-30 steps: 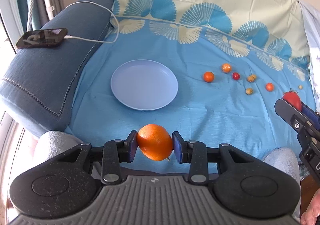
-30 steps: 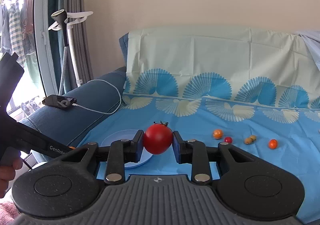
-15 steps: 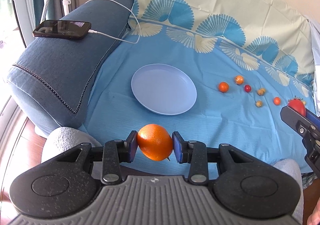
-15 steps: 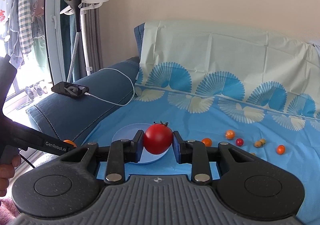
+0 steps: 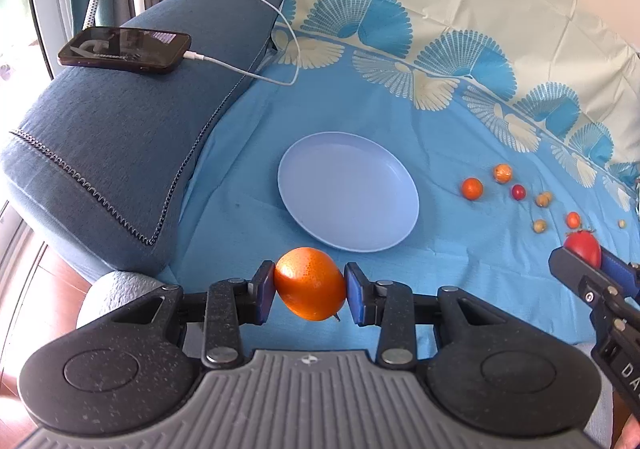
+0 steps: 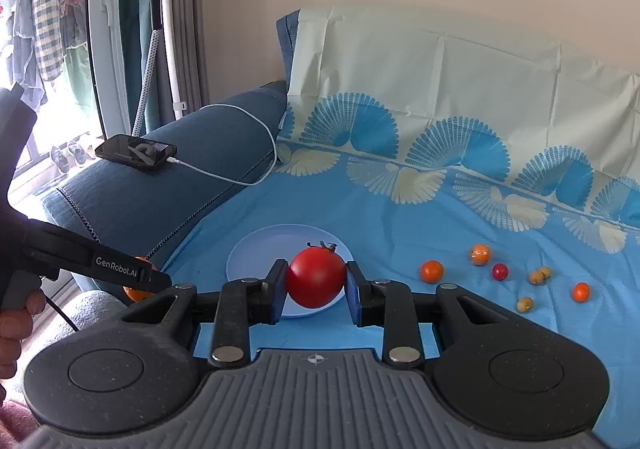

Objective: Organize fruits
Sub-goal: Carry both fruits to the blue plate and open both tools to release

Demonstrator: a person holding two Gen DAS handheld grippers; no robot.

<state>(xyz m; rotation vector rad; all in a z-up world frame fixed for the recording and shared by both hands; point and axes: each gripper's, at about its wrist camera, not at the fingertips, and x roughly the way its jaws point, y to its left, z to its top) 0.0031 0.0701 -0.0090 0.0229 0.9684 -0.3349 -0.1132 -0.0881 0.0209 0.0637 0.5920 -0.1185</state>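
— What was over on the left, from where you stood?

— A phone (image 5: 124,50) lay on the sofa arm (image 5: 120,137), well beyond the left gripper (image 5: 310,291) and off to its left, with a white cable (image 5: 256,75) trailing from it down onto the blue cloth (image 5: 248,153).

— And that left gripper itself?

— Its jaws were clamped on an orange (image 5: 310,283), both blue pads pressed against its sides. It hung just short of the near rim of the plate (image 5: 348,191), which sat straight ahead of it on the cloth with nothing in it.

— What about the other one?

— The right gripper (image 6: 316,291) was closed narrow on a tomato (image 6: 315,277), stalk end up. From along its fingers the plate (image 6: 256,249) lay just ahead and below, partly hidden behind the tomato. A hand (image 6: 14,325) gripped the left tool's handle off to its left.

— Anything still loose?

— Yes, ahead of the right gripper and to its right: a small orange fruit (image 6: 431,271), a mottled orange one (image 6: 480,254) past it, a little red one (image 6: 500,271), a pair of yellowish ones touching each other (image 6: 539,275), a single yellowish one (image 6: 525,304) nearer, and another small orange one (image 6: 581,292) furthest right. All lay on the cloth, apart from the plate.
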